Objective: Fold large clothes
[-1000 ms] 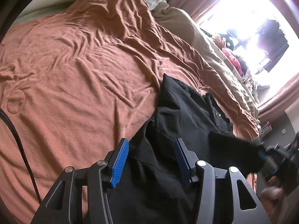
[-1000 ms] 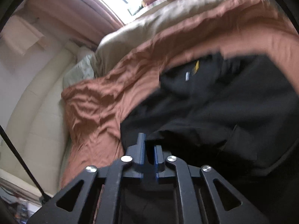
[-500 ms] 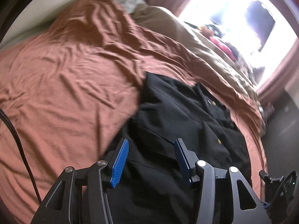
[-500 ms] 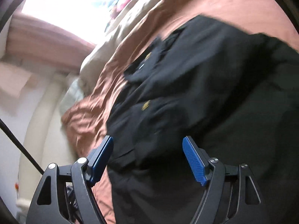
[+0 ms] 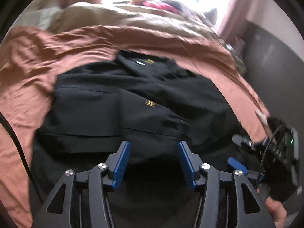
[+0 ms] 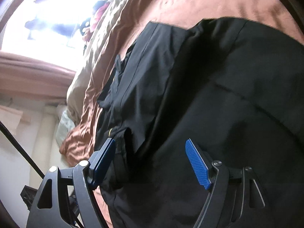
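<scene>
Since a second ago: right gripper (image 6: 150,159) now spread wide, empty; left gripper (image 5: 153,163) likewise. Black garment (image 5: 133,102) sleeves folded in; halving left.

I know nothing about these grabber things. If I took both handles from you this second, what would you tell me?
Left gripper: open, holding nothing, hovering over the near part of the black garment.
Right gripper: open too, empty, over the same garment; its blue fingers are spread wide.
The garment lies on the rust-coloured bedspread, collar end away from you, partly folded in on itself, still rumpled.
Left to do: take hold of an edge again, finish the folds and flatten it.
</scene>
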### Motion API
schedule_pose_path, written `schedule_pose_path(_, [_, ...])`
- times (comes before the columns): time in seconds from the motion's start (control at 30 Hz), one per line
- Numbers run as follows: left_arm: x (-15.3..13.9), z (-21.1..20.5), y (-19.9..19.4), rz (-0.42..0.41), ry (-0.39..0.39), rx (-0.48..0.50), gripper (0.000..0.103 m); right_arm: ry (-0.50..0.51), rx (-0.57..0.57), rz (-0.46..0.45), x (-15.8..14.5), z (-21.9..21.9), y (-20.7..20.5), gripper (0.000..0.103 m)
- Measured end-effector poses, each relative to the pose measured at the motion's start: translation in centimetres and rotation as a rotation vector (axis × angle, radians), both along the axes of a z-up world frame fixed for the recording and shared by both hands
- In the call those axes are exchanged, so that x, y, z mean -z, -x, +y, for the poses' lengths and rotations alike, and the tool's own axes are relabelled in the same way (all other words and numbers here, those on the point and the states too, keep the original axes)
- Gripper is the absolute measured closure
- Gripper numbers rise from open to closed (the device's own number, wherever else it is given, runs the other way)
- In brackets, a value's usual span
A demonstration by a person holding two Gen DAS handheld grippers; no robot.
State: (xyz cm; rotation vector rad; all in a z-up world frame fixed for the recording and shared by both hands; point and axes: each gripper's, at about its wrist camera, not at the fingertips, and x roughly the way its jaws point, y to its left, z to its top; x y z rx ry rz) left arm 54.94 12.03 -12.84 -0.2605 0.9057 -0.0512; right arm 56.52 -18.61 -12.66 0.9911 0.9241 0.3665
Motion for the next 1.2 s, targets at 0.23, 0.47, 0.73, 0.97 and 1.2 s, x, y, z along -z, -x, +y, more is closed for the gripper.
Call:
schedule_pose_path(0.23, [3.5,-5.1,-3.8,0.097,-0.1,0.098,0.03,0.124,0.116,-0.026,-1.7,-1.8,0.9,0.028])
schedule_pose_path(0.47, [6.3,-5.7,-5.2,0.148,-0.225,0.109,0.031,0.081,0.106,-0.008,-1.0,-1.6,2.2,0.028])
schedule_pose_path(0.73, [4.5,-1.5,-4.0,0.162,-0.257,0.127,0.056,0.09,0.079,-0.007,-0.4,-2.3,1.0,0.028])
schedule_pose_path(0.97, [0.9,5.9,-1.6,0.119,-0.286,-0.006,0.054,0.099,0.057,-0.025,-0.7,-1.5,1.0,0.028])
schedule_pose_path(1.2, [-0.2,13.6,0.1,0.139,-0.282,-0.159,0.054,0.058,0.015,-0.016,0.3,-0.8,0.1,0.028])
